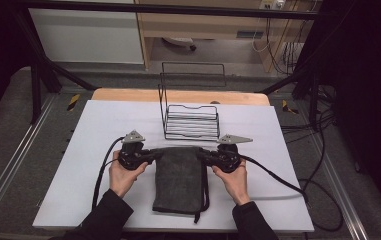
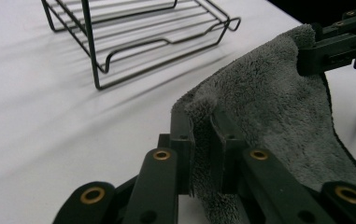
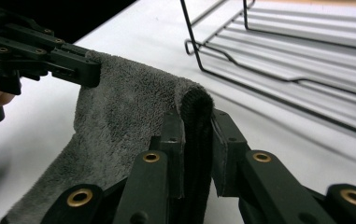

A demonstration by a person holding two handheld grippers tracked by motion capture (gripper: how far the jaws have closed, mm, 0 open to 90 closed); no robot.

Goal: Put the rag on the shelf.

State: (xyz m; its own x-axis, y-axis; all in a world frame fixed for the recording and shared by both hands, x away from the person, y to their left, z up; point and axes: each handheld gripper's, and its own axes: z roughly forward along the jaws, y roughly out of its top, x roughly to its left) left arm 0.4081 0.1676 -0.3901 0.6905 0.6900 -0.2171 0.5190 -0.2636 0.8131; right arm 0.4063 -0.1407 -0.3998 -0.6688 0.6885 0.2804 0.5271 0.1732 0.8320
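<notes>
You have one grey towel (image 1: 180,180), long axis running toward you, each far corner pinched by fingers: left gripper (image 1: 150,156), right gripper (image 1: 204,156); one wire rack (image 1: 190,122) beyond.

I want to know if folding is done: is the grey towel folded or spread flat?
Folded. The towel lies as a narrow doubled strip, and a rounded fold edge shows between the right gripper jaws.

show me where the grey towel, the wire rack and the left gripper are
grey towel (image 1: 179,182): high view, middle of the folded cloth.
wire rack (image 1: 190,122): high view, a bar of its lower shelf.
left gripper (image 2: 202,140): left gripper view, between its fingers, shut on the towel's corner.
</notes>
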